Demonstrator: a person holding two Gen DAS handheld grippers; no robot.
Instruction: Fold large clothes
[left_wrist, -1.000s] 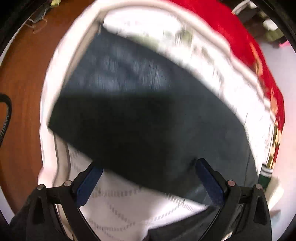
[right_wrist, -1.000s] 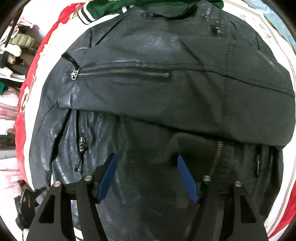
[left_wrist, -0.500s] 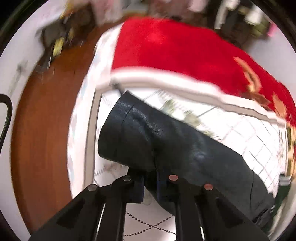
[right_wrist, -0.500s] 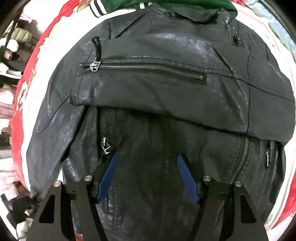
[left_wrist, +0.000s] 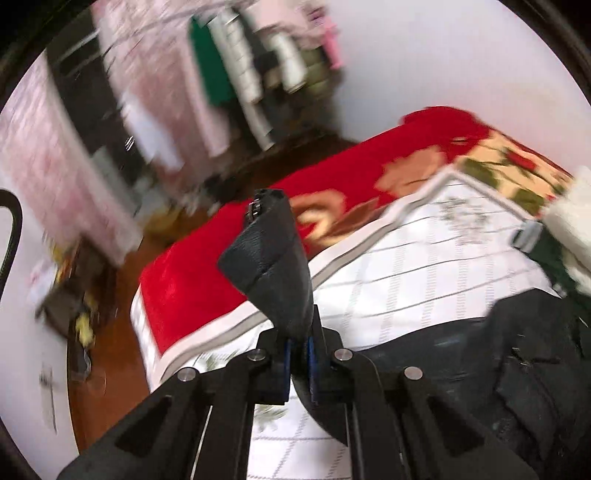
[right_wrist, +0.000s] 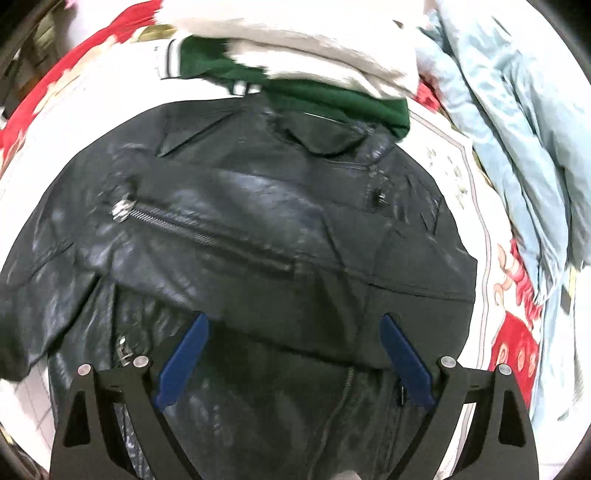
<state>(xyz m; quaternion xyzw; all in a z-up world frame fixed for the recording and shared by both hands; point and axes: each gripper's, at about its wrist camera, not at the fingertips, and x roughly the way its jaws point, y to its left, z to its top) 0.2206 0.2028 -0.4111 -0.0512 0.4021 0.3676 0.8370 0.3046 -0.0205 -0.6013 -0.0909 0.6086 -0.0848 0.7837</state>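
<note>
Black leather zip jacket (right_wrist: 258, 229) centre frame | left gripper (left_wrist: 297, 354) fingers pinch its sleeve (left_wrist: 273, 258) | right gripper (right_wrist: 293, 354) fingers wide | step: sleeve fold; next: lay sleeve across body

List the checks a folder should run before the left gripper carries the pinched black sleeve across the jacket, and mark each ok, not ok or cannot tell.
1. Left gripper shut on the sleeve: ok.
2. Sleeve end lifted off the white quilt: ok.
3. Right gripper open, holding nothing: ok.
4. Other sleeve already folded across the black jacket: ok.
5. Green garment touching the jacket's collar: not ok.
6. Sleeve free of twist below the pinch: cannot tell.
</note>
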